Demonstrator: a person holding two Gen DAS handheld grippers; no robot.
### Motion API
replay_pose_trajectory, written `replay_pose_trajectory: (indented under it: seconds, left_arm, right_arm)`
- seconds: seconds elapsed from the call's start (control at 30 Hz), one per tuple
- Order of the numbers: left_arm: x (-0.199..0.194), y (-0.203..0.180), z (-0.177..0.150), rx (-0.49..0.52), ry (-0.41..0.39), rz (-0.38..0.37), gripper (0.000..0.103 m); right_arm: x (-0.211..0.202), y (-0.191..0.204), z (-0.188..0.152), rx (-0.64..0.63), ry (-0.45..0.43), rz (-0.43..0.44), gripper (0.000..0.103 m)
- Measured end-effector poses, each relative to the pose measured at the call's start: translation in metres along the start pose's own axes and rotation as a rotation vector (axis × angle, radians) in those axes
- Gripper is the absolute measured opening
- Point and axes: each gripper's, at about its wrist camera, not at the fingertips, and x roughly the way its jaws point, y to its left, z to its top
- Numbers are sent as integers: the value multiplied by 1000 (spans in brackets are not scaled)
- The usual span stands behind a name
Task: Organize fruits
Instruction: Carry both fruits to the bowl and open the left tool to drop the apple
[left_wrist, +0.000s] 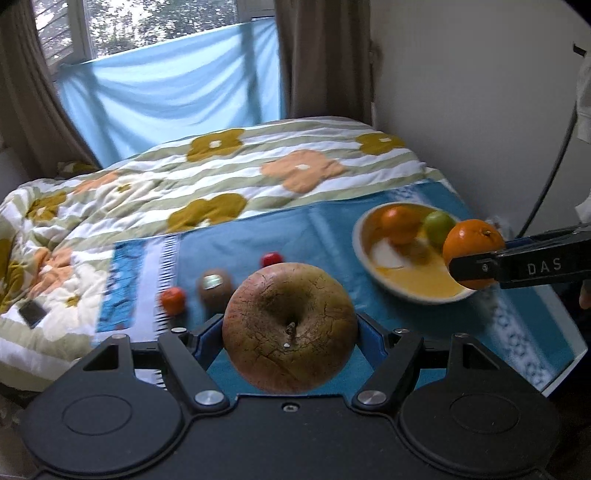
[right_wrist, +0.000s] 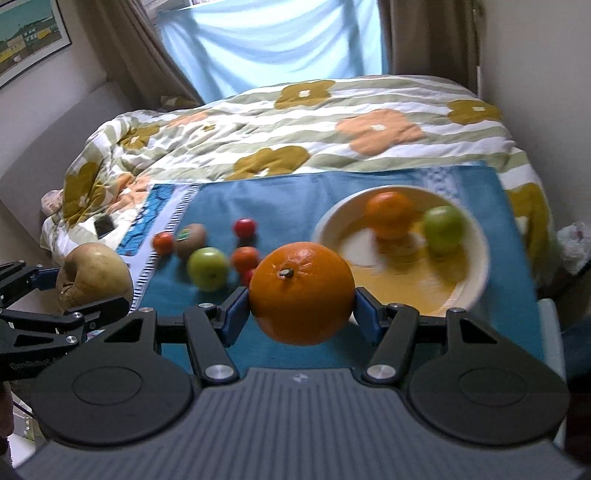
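left claw (left_wrist: 290, 334) clamped on russet apple (left_wrist: 290, 326), right claw (right_wrist: 302, 295) clamped on orange (right_wrist: 302, 293) at bowl (right_wrist: 476, 236) rim, 8 o'clock side. risk: orange dropped w/ speed could knock the 2 fruits inside or roll out.

White letters "DAS" on the side of the right tool (left_wrist: 474, 254); other markings too blurred.

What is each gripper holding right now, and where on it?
Left gripper: large brownish russet apple, clamped at its sides. Right gripper: round orange, clamped at its sides, stem end up.
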Motion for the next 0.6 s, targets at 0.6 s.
replay_pose_trajectory:
  seconds: [0.6]
  left_arm:
    - [105, -119, 39, 56, 44, -77, 78]
  right_arm:
    - [12, -133, 14, 5, -8, -47, 76]
